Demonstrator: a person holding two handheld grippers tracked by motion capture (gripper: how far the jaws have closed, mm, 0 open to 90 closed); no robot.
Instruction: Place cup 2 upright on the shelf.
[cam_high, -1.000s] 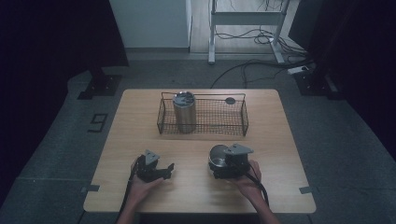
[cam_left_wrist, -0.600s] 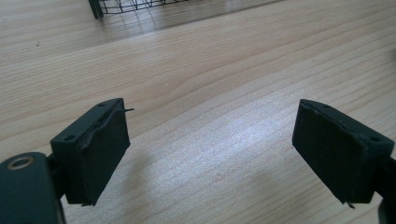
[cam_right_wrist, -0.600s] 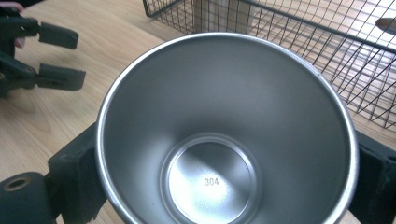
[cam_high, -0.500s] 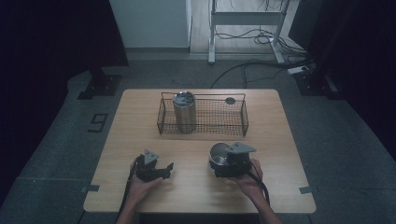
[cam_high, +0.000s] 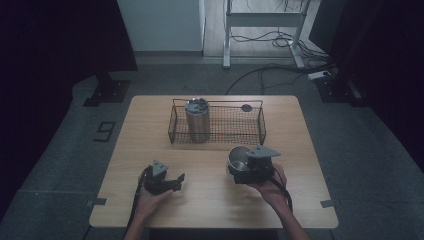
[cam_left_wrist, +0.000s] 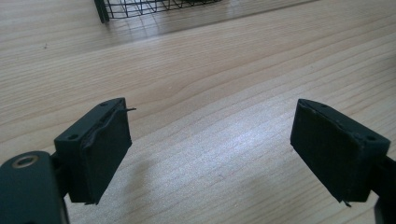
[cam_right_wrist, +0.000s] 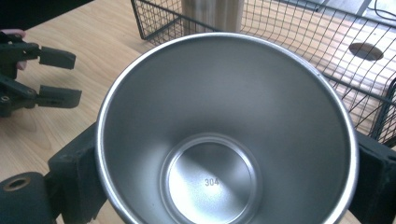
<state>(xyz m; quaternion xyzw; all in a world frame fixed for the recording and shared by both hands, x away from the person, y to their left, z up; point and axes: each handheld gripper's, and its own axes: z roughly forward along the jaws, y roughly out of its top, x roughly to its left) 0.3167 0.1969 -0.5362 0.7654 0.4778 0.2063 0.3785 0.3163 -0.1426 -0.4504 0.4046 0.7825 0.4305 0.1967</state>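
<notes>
The right gripper (cam_high: 246, 171) is clamped on a steel cup (cam_high: 239, 159), one jaw pressed to each side of the cup's wall. The cup stands upright, mouth up, at the near right of the wooden table (cam_high: 150, 130); whether its base touches the tabletop cannot be told from the high view. The stamp "304" is legible inside its base. A wire basket (cam_high: 220, 125) sits further back at the table's centre, near the cup but apart from it. A tall metal tumbler (cam_high: 197, 120) stands upright in the basket's left end. The left gripper (cam_high: 176, 182) rests at the near left, well apart from the cup. Its jaws have just been closing, yet stand apart with only bare table between them.
</notes>
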